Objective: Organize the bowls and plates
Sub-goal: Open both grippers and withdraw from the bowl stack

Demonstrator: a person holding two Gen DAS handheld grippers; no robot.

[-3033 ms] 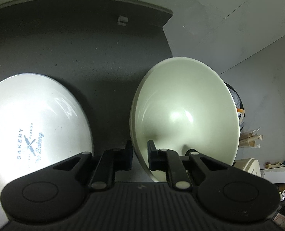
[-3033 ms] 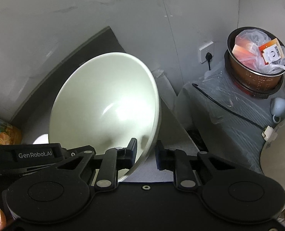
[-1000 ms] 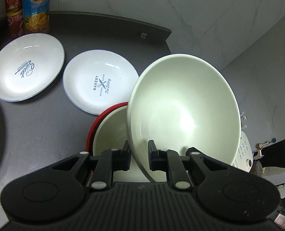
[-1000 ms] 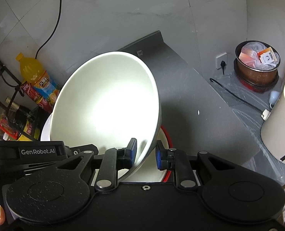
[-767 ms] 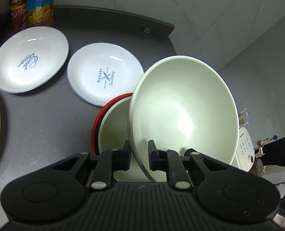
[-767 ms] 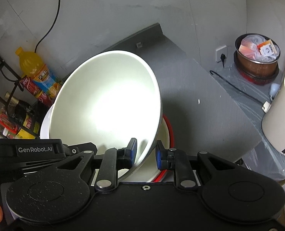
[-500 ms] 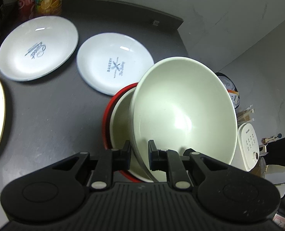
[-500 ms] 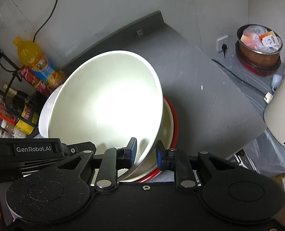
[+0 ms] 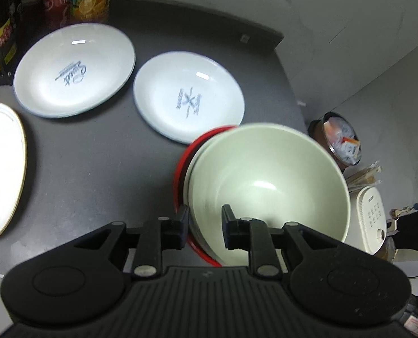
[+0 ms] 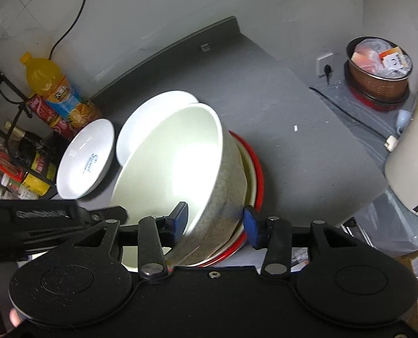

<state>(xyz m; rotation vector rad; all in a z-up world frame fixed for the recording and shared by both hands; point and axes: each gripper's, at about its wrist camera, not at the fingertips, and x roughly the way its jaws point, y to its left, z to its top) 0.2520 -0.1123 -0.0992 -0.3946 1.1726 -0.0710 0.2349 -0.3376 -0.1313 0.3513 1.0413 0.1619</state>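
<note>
The room was dim, the grey walls and dark countertop lit unevenly, with the corners of both fisheye views falling to black. Strong barrel distortion bent the counter's far edge and the wall seams into curves. A hot white glare burned out the inside of the pale bowl in the right wrist view; the left wrist view showed only a small soft highlight near its bottom. Short bright glints sat on the white plates. Motion blur smeared the printed lettering on the plates and softened the bowl's rim.
</note>
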